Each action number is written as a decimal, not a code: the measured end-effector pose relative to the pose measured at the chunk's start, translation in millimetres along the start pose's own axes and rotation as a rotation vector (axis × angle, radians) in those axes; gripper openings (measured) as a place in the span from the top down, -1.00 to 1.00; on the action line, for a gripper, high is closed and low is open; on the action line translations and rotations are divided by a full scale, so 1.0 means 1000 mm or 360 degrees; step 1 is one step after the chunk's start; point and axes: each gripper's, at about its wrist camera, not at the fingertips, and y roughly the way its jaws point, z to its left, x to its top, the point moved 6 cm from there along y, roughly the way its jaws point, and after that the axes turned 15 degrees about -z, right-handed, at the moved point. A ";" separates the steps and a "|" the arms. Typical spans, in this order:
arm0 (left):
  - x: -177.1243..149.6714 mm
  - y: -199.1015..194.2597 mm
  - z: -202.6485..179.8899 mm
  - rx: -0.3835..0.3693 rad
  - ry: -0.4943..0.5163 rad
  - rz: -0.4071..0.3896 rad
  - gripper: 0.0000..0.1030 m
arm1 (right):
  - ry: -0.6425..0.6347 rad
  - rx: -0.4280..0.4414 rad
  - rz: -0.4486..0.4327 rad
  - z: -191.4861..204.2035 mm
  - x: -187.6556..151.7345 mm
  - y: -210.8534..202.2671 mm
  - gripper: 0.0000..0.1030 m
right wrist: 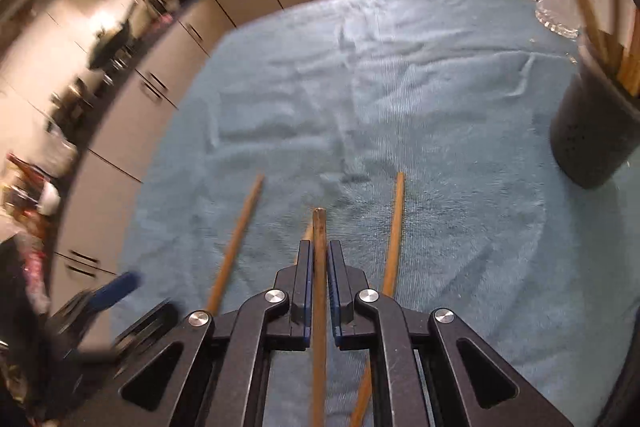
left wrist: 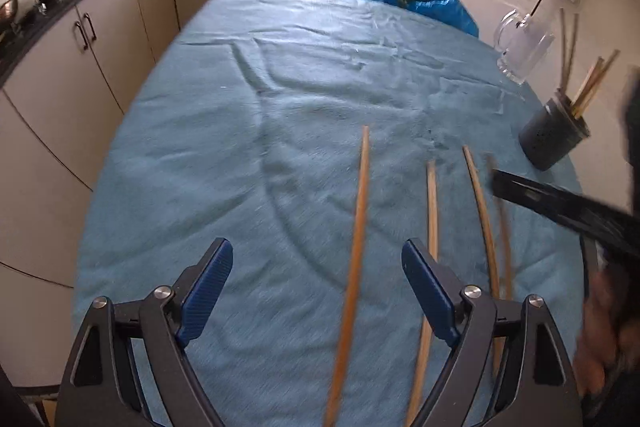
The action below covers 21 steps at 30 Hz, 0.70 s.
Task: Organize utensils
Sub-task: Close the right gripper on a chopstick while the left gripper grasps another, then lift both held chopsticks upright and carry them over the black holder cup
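Pick-up step: my right gripper [right wrist: 319,259] clenched on one chopstick [right wrist: 319,227], left gripper [left wrist: 316,267] released above another; next, carry it up to the dark holder [right wrist: 592,139].

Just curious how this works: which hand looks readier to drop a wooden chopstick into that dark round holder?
Probably the right. The right gripper is already shut on a wooden chopstick, with the dark round holder nearby. The left gripper is open, holding nothing.

Wooden chopsticks [left wrist: 356,251] lay roughly parallel on the blue towel [left wrist: 240,147], left of the dark perforated holder [left wrist: 554,135]; more stood upright inside it.
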 end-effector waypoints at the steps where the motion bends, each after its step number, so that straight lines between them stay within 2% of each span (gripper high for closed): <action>1: 0.003 0.007 -0.005 -0.0018 0.0013 0.0022 -0.41 | 0.0008 0.0017 -0.0037 -0.001 0.001 -0.009 0.86; 2: 0.006 0.014 -0.010 -0.0027 0.0025 0.0043 -0.36 | 0.0004 0.0030 -0.0072 -0.002 0.003 -0.018 0.86; 4: 0.012 0.033 -0.017 0.0008 0.0039 0.0113 -0.06 | -0.0008 0.0046 -0.0108 -0.003 0.004 -0.029 0.86; 6: 0.018 0.050 -0.025 0.0014 0.0050 0.0162 0.04 | -0.0009 0.0058 -0.0138 -0.005 0.005 -0.038 0.86; 7: 0.021 0.057 -0.027 0.0052 0.0054 0.0182 0.19 | -0.0010 0.0063 -0.0149 -0.007 0.006 -0.043 0.86; 12: 0.033 0.081 -0.042 0.0128 0.0126 0.0212 0.28 | 0.0016 0.0090 -0.0161 -0.014 0.005 -0.051 0.86; 14: 0.037 0.086 -0.042 0.0209 0.0144 0.0195 0.58 | 0.0025 0.0090 -0.0167 -0.018 0.005 -0.053 0.85; 15: 0.038 0.086 -0.042 0.0226 0.0146 0.0190 0.85 | 0.0027 0.0096 -0.0167 -0.019 0.005 -0.055 0.85; 18: 0.039 0.082 -0.038 0.0202 0.0099 0.0183 0.89 | 0.0030 0.0105 -0.0174 -0.020 0.004 -0.061 0.85; 21: 0.043 0.051 -0.031 0.0160 0.0044 0.0058 0.89 | 0.0001 0.0113 -0.0205 -0.019 0.005 -0.069 0.85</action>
